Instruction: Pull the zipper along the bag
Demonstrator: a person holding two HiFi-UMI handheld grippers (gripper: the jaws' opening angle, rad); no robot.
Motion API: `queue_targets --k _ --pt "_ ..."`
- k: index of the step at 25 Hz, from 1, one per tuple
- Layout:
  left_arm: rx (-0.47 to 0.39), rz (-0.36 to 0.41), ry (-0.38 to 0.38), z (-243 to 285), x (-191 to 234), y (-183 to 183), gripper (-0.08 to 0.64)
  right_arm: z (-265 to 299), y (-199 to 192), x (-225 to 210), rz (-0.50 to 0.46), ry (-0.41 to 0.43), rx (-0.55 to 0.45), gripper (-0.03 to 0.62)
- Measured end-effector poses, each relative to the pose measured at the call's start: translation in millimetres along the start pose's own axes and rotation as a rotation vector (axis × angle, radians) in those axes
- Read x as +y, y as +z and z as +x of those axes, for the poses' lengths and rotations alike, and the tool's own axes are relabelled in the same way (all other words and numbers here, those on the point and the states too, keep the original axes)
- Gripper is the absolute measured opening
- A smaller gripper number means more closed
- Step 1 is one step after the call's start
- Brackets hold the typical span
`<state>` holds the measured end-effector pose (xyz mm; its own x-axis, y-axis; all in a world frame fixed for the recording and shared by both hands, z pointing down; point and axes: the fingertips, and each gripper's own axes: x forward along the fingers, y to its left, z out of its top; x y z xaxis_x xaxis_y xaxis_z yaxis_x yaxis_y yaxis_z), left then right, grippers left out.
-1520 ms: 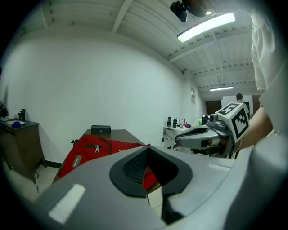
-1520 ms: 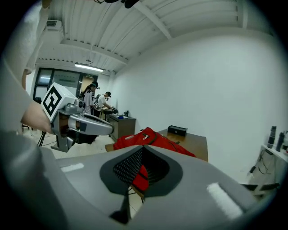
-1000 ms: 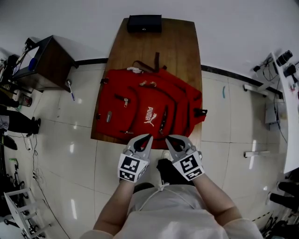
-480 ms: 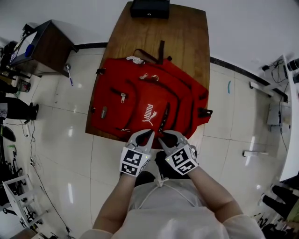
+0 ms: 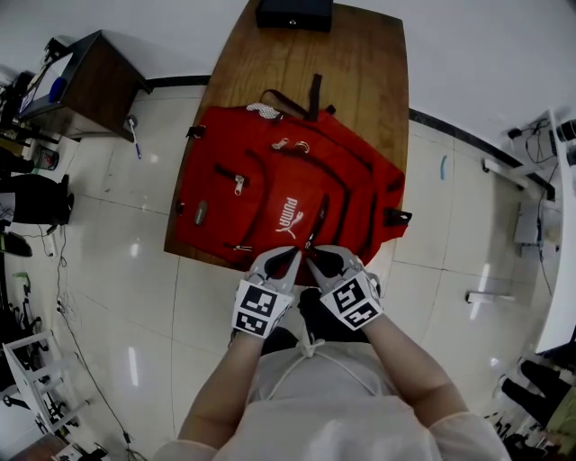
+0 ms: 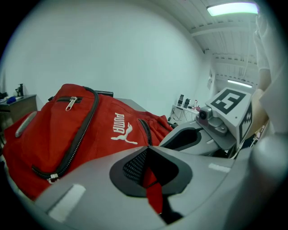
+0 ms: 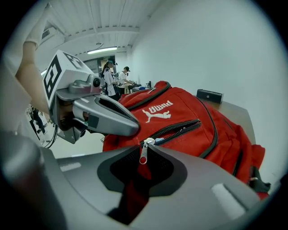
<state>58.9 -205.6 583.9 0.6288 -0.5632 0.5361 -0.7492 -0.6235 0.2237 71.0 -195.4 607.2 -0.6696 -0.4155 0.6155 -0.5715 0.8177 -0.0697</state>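
A red backpack (image 5: 270, 194) lies flat on a wooden table (image 5: 360, 72). Both grippers meet at its near edge. In the right gripper view the silver zipper pull (image 7: 143, 154) sits between the touching jaw tips of my right gripper (image 7: 146, 144), at the near end of a partly open zipper track (image 7: 180, 128). My left gripper (image 6: 148, 147) is shut on a fold of red bag fabric (image 6: 155, 197) just left of that zipper. In the head view the left gripper (image 5: 286, 259) and right gripper (image 5: 315, 261) point inward, almost touching each other.
A black box (image 5: 294, 13) stands at the table's far end. A dark cabinet (image 5: 85, 85) stands on the tiled floor to the left. The bag covers the table's near half and overhangs its right edge. People (image 7: 110, 76) stand far off in the right gripper view.
Both grippers have moved forward and closer together, from just off the table's near edge onto the bag's near edge by the zipper end.
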Motion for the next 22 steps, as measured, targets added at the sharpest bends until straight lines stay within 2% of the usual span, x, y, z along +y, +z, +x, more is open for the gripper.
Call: queue_targets --k 5,7,9,13,18,22 --pt "0.006 -0.025 -0.041 8 -14 -1 0.006 -2 1 -2 0.027 0.040 0.042 0.041" --pt "0.011 -0.038 -0.043 12 -16 -6 0.006 -4 0 -5 0.050 0.041 0.057 0.005" --pt "0.021 -0.036 -0.039 14 -17 -8 0.006 -8 0 -9 0.068 0.052 0.066 0.005" --pt "0.040 -0.042 -0.032 19 -18 -10 0.006 -11 0 -12 0.022 0.081 0.101 0.009" --pt "0.108 -0.061 -0.002 22 -14 -20 0.006 -12 2 -19 -0.050 0.066 0.146 0.008" --pt "0.121 -0.109 0.021 26 -11 -19 0.006 -13 4 -28 -0.083 0.056 0.164 0.008"
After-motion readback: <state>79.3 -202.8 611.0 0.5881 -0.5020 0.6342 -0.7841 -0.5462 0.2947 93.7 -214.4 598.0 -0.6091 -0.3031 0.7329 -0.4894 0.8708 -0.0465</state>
